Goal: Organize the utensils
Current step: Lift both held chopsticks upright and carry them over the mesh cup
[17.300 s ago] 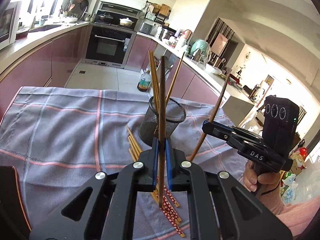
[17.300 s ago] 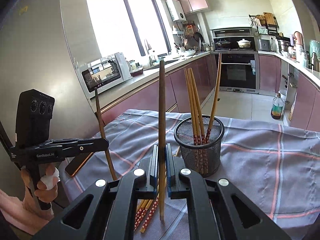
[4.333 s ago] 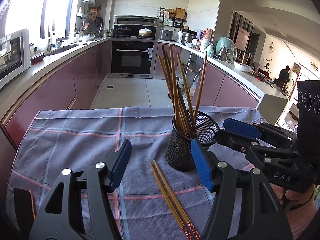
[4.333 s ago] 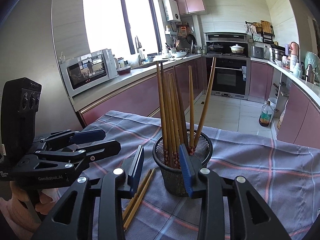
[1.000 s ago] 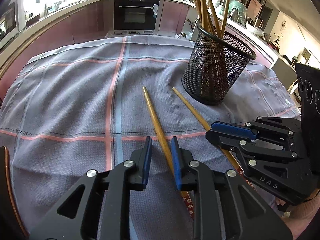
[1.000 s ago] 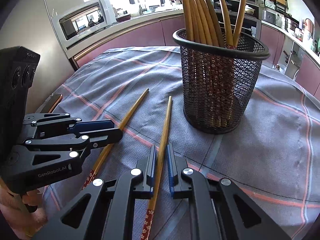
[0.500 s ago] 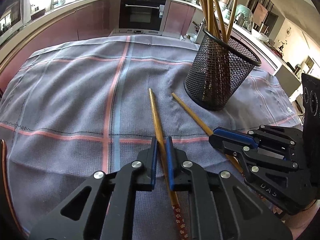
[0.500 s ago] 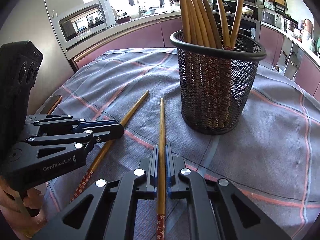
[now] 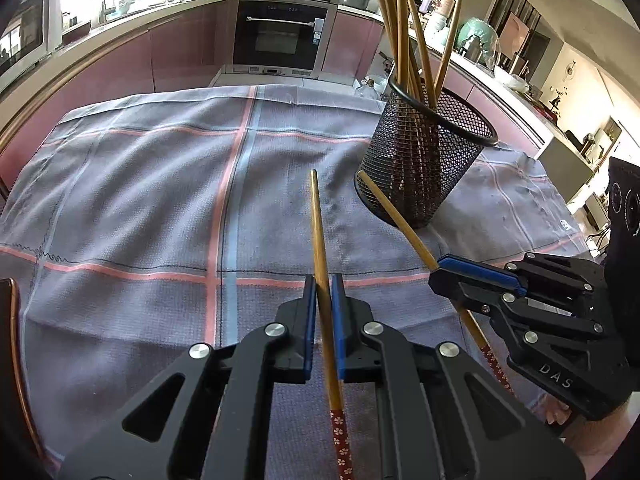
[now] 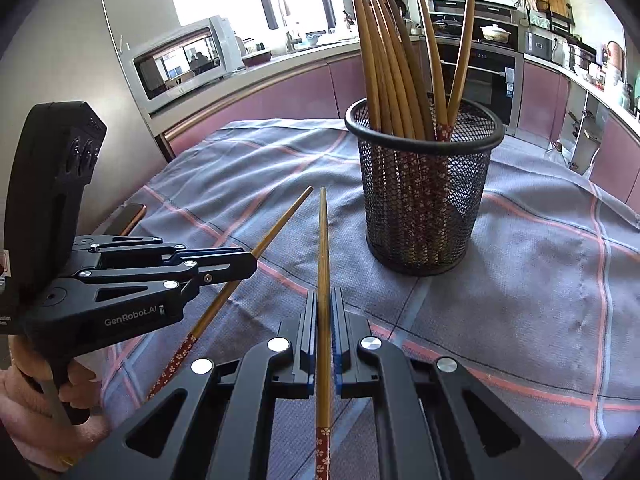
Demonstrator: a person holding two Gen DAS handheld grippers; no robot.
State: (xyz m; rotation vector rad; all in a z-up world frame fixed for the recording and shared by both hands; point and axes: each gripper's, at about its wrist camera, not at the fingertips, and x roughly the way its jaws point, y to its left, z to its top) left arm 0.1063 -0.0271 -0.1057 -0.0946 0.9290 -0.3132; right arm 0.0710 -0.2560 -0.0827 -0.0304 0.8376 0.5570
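Wooden chopsticks, two, each pinched in a hand-held gripper beside the mesh holder (image 9: 428, 160)

Left gripper (image 9: 324, 294) clamped on left chopstick (image 9: 318, 232); right gripper (image 10: 324, 304) clamped on right chopstick (image 10: 323, 240); both chopsticks low over checked cloth (image 9: 140, 184), tips near holder's base.

My left chopstick (image 9: 320, 240) runs off the bottom edge; mesh holder (image 10: 424, 196) veils the stored chopsticks' (image 10: 384, 60) lower ends.

Black mesh cup (image 10: 424, 200), grey cloth (image 9: 140, 184) with pink-blue stripes
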